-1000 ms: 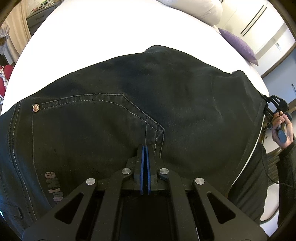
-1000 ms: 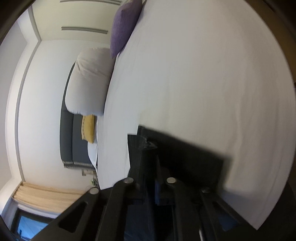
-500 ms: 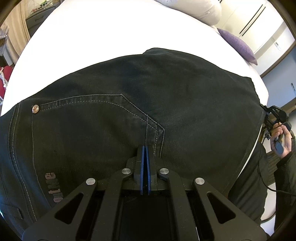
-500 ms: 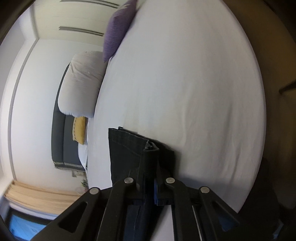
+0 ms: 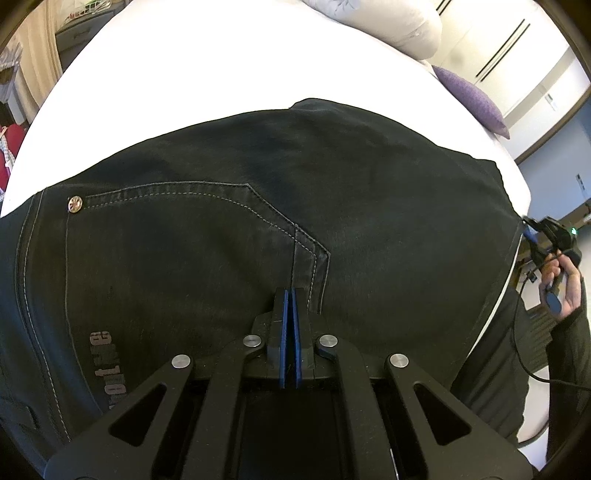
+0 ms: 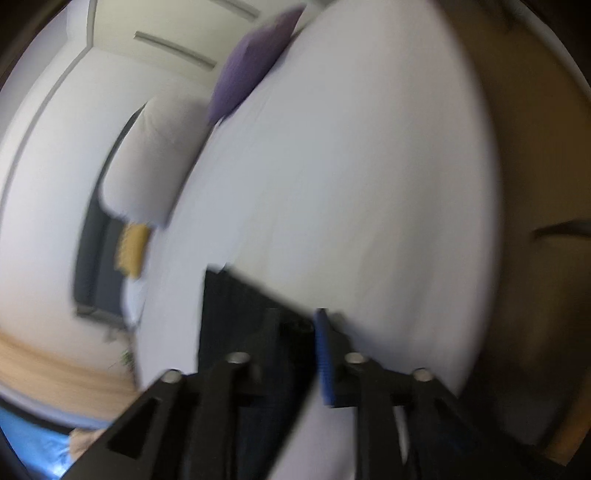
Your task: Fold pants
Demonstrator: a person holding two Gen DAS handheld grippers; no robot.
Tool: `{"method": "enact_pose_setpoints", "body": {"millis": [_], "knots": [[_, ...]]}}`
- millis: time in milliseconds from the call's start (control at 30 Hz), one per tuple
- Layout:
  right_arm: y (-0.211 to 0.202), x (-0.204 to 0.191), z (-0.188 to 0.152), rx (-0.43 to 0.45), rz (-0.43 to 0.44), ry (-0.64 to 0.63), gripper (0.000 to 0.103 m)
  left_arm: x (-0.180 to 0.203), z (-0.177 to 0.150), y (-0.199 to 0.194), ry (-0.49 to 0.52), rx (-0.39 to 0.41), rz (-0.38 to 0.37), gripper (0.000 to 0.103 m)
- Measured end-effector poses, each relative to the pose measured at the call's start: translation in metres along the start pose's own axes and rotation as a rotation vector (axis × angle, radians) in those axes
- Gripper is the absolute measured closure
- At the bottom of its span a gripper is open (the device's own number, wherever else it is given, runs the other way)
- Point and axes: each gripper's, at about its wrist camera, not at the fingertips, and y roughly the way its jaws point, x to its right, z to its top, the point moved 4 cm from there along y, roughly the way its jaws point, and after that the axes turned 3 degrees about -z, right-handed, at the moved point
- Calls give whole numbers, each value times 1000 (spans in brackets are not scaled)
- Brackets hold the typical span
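Observation:
Black jeans (image 5: 258, 206) lie spread on a white bed (image 5: 207, 62), back pocket and rivet up. My left gripper (image 5: 290, 295) is shut with its blue pads together, resting on the jeans by the pocket corner; whether cloth is pinched I cannot tell. My right gripper (image 6: 295, 325) has its jaws apart; the blue pad (image 6: 324, 362) is clear of the jeans' edge (image 6: 236, 306), which lies by the left finger. The view is blurred. The right gripper also shows in the left wrist view (image 5: 546, 236), at the jeans' far right edge.
A white pillow (image 5: 388, 22) and a purple cushion (image 5: 472, 99) lie at the head of the bed; both show in the right wrist view, pillow (image 6: 147, 173), cushion (image 6: 251, 70). A dark headboard with a yellow cushion (image 6: 133, 251) stands behind. The bed edge is at right.
My right gripper has opened and let go of the jeans' edge, which now lies on the bed. The jeans have settled flatter. My left gripper has not moved.

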Motion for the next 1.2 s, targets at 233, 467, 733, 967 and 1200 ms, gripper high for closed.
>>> {"method": "enact_pose_setpoints", "body": {"millis": [233, 467, 733, 967, 1200], "knots": [[-19, -123, -55, -148, 220, -358, 53, -5, -5, -5, -18, 13, 10, 101], [70, -224, -159, -548, 250, -654, 71, -3, -2, -10, -38, 3, 8, 101], [150, -179, -84, -412, 99, -440, 103, -16, -6, -14, -46, 19, -32, 101], [95, -189, -43, -243, 115, -436, 89, -16, -10, -17, -51, 29, -22, 101], [42, -170, -203, -659, 366, -582, 65, -8, -12, -19, -44, 42, 5, 101]]}}
